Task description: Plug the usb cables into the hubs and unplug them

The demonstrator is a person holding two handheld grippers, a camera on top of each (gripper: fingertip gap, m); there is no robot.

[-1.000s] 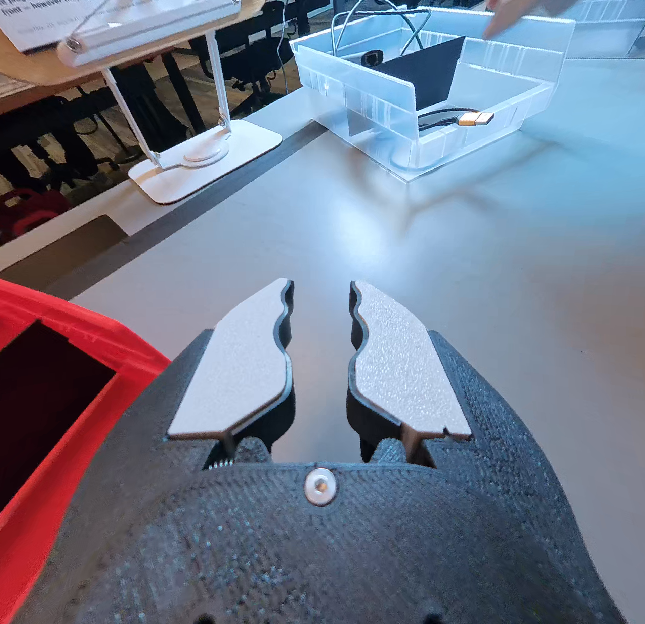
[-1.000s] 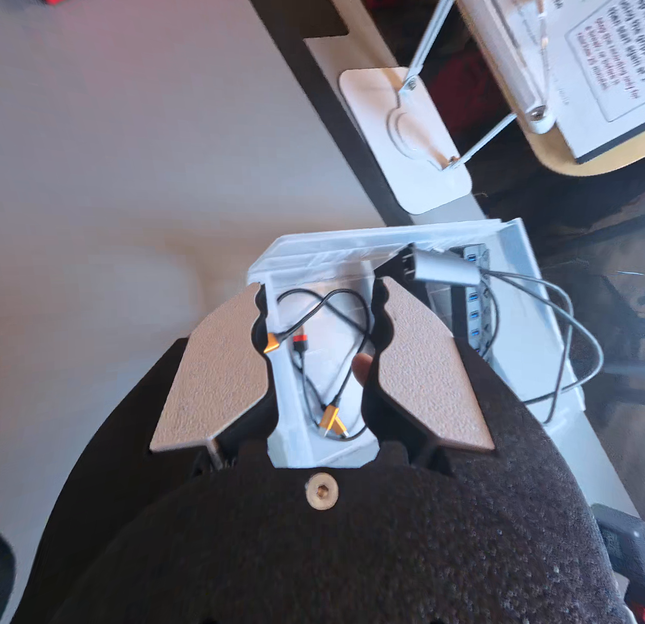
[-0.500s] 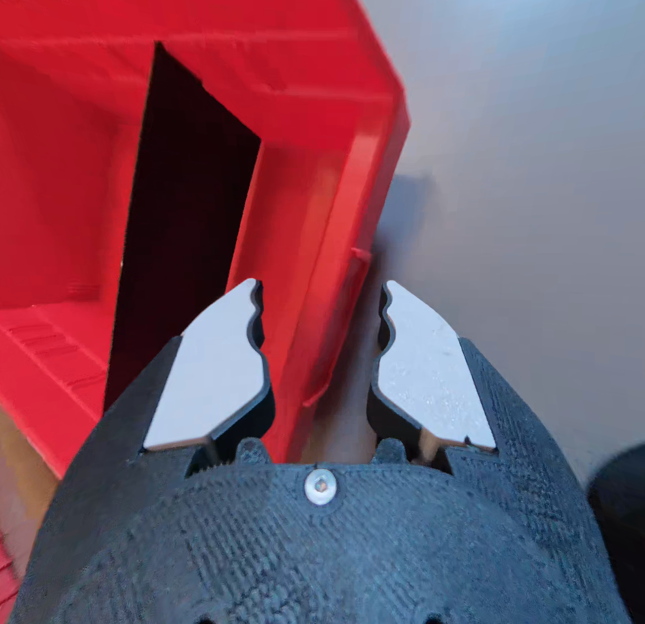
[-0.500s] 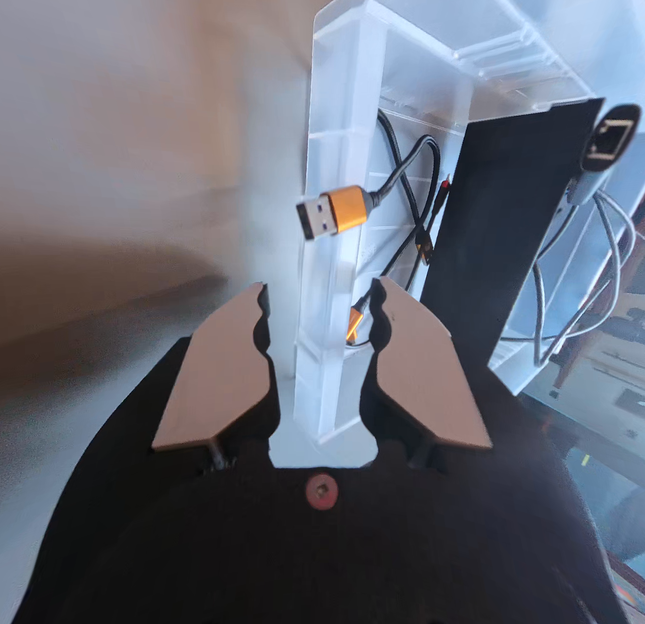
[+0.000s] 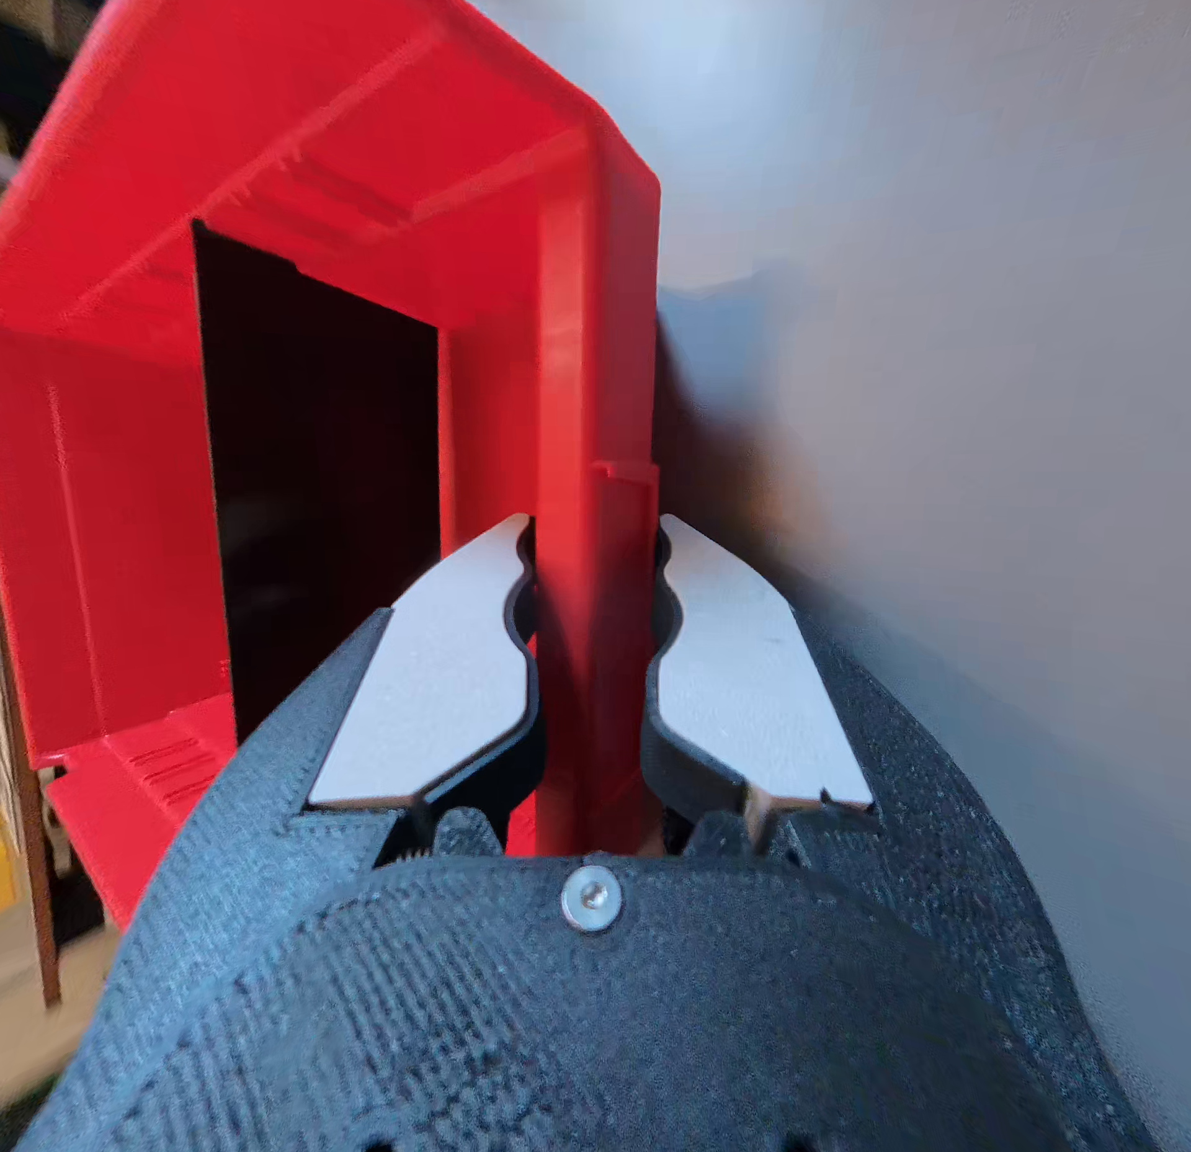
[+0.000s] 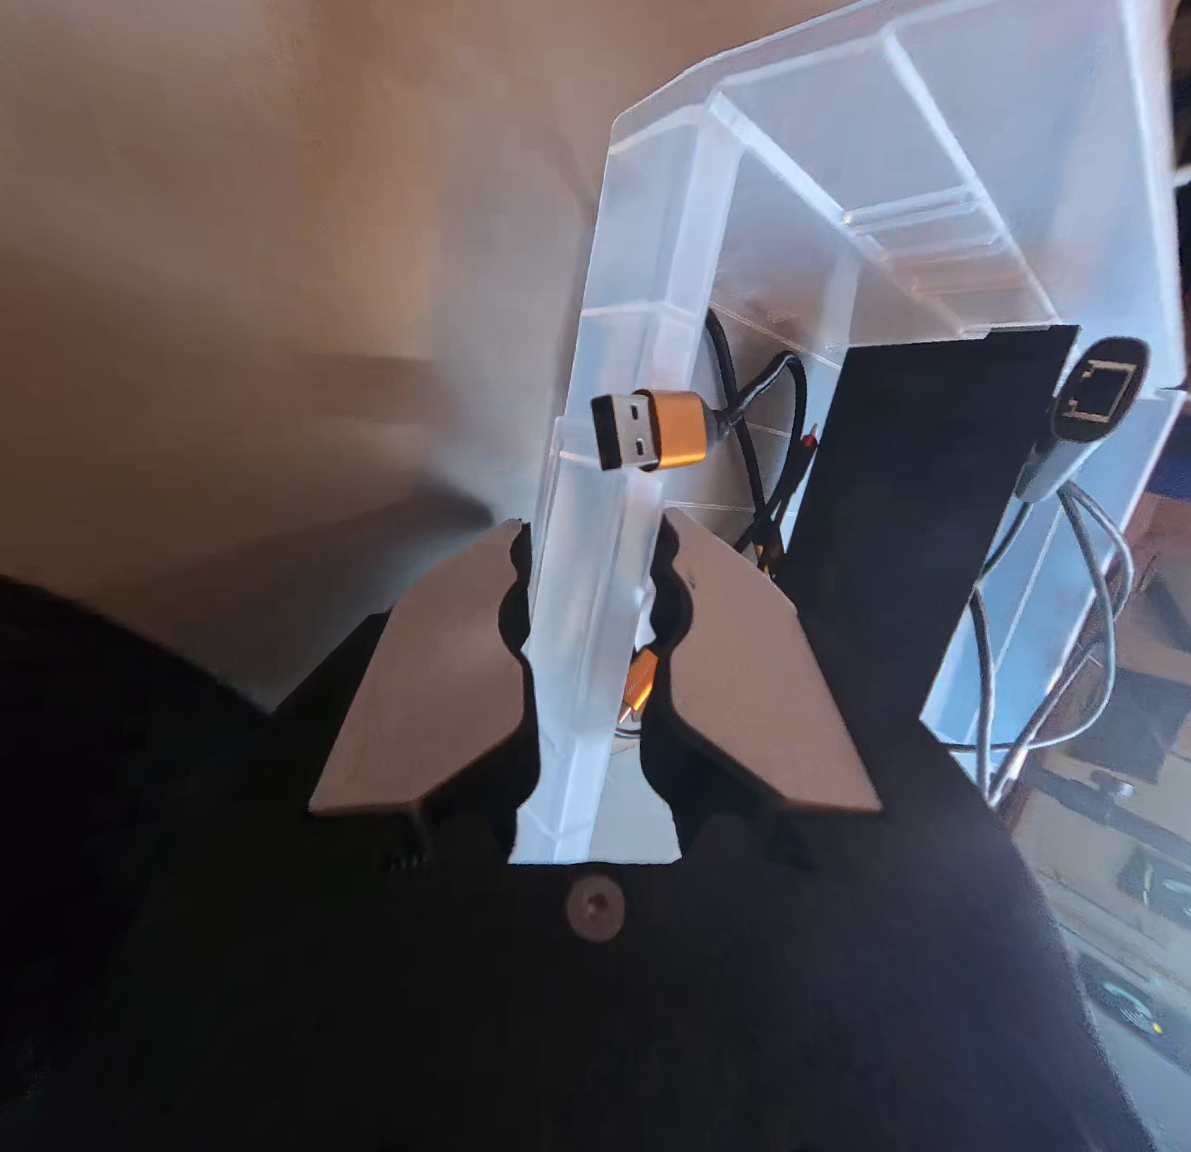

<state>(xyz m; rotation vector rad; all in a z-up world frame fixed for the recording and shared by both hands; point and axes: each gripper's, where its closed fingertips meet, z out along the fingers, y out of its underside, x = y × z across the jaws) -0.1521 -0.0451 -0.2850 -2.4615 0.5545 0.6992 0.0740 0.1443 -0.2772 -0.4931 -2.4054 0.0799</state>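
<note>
My left gripper [image 5: 594,534] is shut on the right-hand wall of a red bin [image 5: 322,154], with one finger inside and one outside. A black divider [image 5: 322,476] stands inside this bin. My right gripper [image 6: 596,525] is shut on the left wall of a clear plastic bin [image 6: 651,270]. A USB cable's orange plug [image 6: 651,428] sticks out over that wall, and its black cord [image 6: 767,412] lies inside. A second orange connector [image 6: 638,683] shows between my fingers. A grey hub [image 6: 1089,412] with grey cables [image 6: 1095,637] hangs in the compartment behind a black divider [image 6: 902,509].
Both bins sit on a grey table [image 5: 934,283]. The table's edge and blurred floor show past the clear bin at the right of the right wrist view. Some 30 centimetres of space lies between my two pairs of fingers.
My left gripper swung from the open table to the red bin and closed on its wall. My right gripper dropped onto the clear bin's wall and its jaws narrowed onto it.
</note>
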